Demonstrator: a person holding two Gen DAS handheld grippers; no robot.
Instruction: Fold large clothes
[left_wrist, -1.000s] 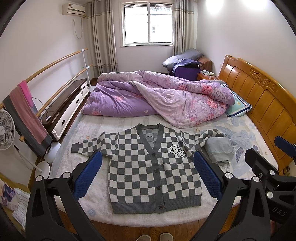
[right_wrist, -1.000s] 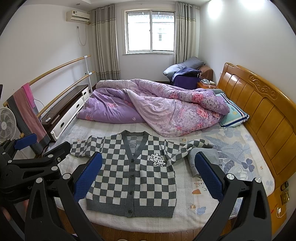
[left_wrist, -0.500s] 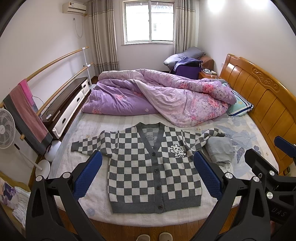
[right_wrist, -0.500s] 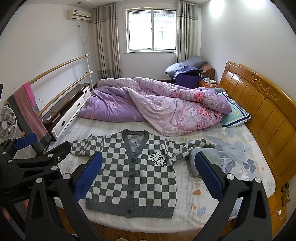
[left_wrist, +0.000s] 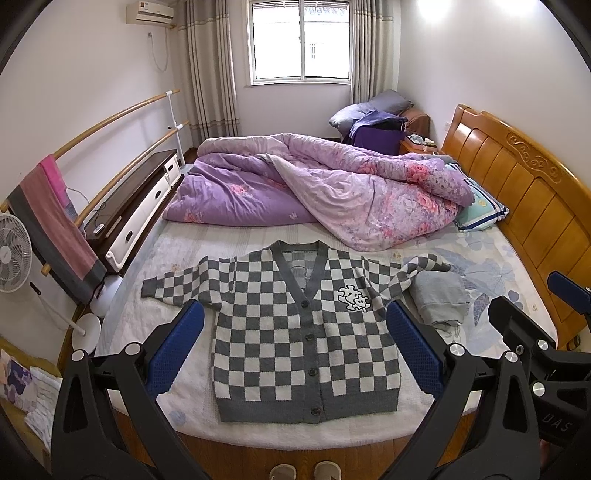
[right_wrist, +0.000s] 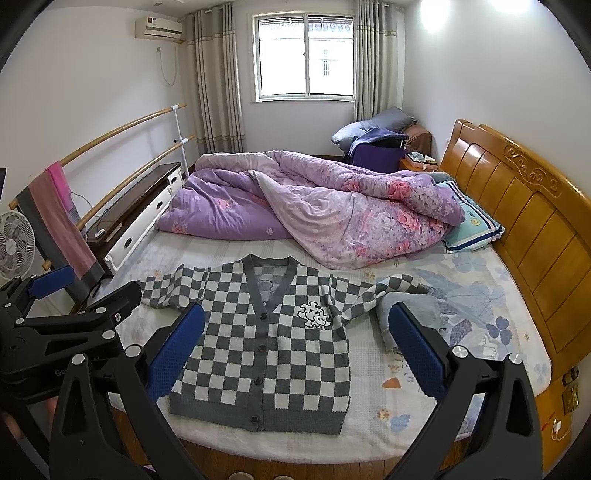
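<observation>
A grey-and-white checkered cardigan (left_wrist: 295, 332) lies flat, buttoned, face up on the near part of the bed, sleeves spread; it also shows in the right wrist view (right_wrist: 266, 347). Its right sleeve (left_wrist: 417, 271) lies over a folded grey garment (left_wrist: 439, 299). My left gripper (left_wrist: 293, 343) is open and empty, held above the bed's near edge in front of the cardigan. My right gripper (right_wrist: 295, 343) is open and empty, beside it to the right. Each gripper shows at the edge of the other's view.
A crumpled purple floral duvet (left_wrist: 325, 192) fills the far half of the bed. A wooden headboard (left_wrist: 528, 192) runs along the right. A pillow (left_wrist: 480, 214) lies by it. A low cabinet (left_wrist: 136, 206), wooden rails with a towel (left_wrist: 55, 221) and a fan (left_wrist: 13, 254) stand left.
Both grippers have tilted slightly, so the room shifts a little in view. The cardigan has not moved and both grippers stay open.
</observation>
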